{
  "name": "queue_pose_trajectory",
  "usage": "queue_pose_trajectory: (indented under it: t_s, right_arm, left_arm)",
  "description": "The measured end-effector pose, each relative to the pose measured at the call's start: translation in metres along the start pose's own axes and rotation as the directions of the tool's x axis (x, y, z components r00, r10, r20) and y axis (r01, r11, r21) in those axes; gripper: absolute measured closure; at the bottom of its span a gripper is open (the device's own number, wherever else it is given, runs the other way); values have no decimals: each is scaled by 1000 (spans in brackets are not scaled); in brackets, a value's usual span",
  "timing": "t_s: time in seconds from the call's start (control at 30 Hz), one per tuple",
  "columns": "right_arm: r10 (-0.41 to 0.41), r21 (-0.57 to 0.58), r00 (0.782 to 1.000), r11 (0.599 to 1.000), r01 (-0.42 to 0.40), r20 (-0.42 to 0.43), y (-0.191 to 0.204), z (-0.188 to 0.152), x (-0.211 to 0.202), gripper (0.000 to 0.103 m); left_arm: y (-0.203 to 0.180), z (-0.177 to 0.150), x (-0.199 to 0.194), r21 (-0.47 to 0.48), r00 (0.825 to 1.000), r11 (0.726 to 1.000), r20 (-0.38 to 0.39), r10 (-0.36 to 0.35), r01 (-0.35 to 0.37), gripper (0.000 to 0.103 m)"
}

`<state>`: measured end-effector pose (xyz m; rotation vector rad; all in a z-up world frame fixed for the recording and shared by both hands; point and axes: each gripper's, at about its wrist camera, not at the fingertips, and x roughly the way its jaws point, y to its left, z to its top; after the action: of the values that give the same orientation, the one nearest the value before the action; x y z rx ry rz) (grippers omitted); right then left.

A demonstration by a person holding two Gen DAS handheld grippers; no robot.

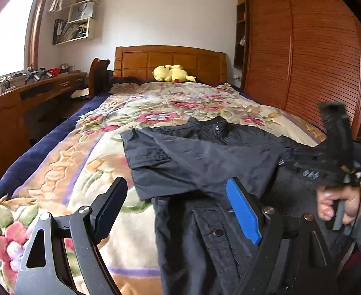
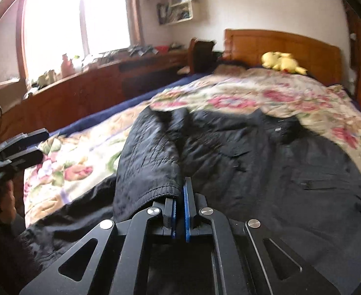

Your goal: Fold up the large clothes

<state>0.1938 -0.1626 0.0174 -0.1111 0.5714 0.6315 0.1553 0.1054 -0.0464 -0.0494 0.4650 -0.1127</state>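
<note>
A dark navy jacket (image 1: 200, 162) lies front-up on the floral bedspread (image 1: 86, 162), collar toward the headboard, one sleeve folded across its chest. My left gripper (image 1: 178, 204) is open and empty, hovering over the jacket's lower left edge. My right gripper (image 2: 179, 191) is shut on the cuff of the other sleeve (image 2: 148, 162) and holds it lifted over the jacket (image 2: 278, 172). The right gripper also shows in the left wrist view (image 1: 328, 152), at the jacket's right side. The left gripper shows at the left edge of the right wrist view (image 2: 20, 145).
A yellow plush toy (image 1: 171, 73) lies by the wooden headboard (image 1: 170, 61). A wooden desk (image 1: 20, 98) with clutter runs along the bed's left side under the window. A slatted wardrobe (image 1: 303, 49) stands on the right.
</note>
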Motion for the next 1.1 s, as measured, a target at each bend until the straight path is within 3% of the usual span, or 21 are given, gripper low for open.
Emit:
queue_pose_trajectory:
  t_s: [0.17,0.33,0.5,0.7,0.83,1.1]
  right_arm:
    - [-126,43,991,991,125,39,-21,-10,-55,100]
    - [-328,101,945,940,327,-6,-45,-45,-99,100]
    - [-398,155,907,896,417,-138,-72,-85,-106,100]
    - [-429,145,879,875,461,-207,-74,-110,-113,98]
    - [-427,127,881,881,456,-203,-64,-105,-119,95]
    - [-378,57,912,918,391,-161,-38,-78,-97,92]
  left_arm:
    - [-12,4,2,20,1000,999,6,-26,26,20]
    - [-21,4,2,36,999,998,0,-45,45,20]
    - [-25,4,-1,53,999,998,9,-45,44,20]
    - [-21,6,-2,31,999,998,12,-51,51,20]
    - [-20,8,-2,25,998,998,11,-55,55,20]
    - [-22,7,1,37,998,998,7,-55,54,20]
